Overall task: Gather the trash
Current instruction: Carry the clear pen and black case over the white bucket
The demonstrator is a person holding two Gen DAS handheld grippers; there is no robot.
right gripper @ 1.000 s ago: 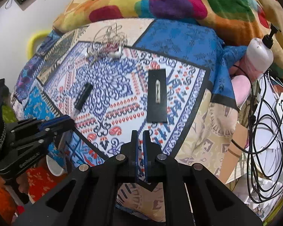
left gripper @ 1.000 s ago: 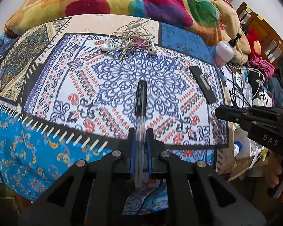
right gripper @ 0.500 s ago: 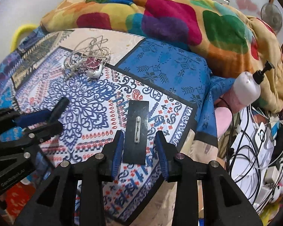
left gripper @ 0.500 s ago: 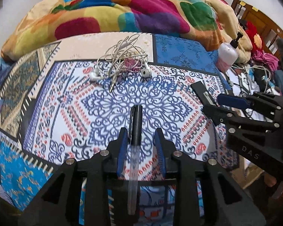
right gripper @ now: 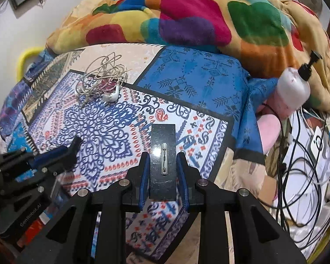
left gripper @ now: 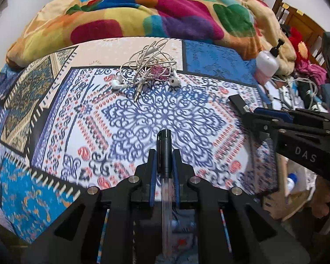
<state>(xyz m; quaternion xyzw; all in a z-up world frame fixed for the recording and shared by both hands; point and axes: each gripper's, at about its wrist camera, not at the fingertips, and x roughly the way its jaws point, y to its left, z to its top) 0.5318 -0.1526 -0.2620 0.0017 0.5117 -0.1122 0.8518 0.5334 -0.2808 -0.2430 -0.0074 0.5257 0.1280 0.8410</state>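
While both jaws have just been closing, the left gripper (left gripper: 163, 165) clamps a pen (left gripper: 164, 154) (black-capped), the right gripper (right gripper: 162, 171) a black card (right gripper: 162, 154), near the bed's (right gripper: 187, 77) edge.

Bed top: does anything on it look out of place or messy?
Yes. The earphones lie in a tangled knot near the blanket, plug and both buds sticking out. A pump bottle lies tipped over at the bed's edge, above loose cables.

Right tool (right gripper: 162, 171), jaws just closing, clamps the black card (right gripper: 163, 140) on the bed (right gripper: 193, 79); earphones (right gripper: 103, 81) beyond.
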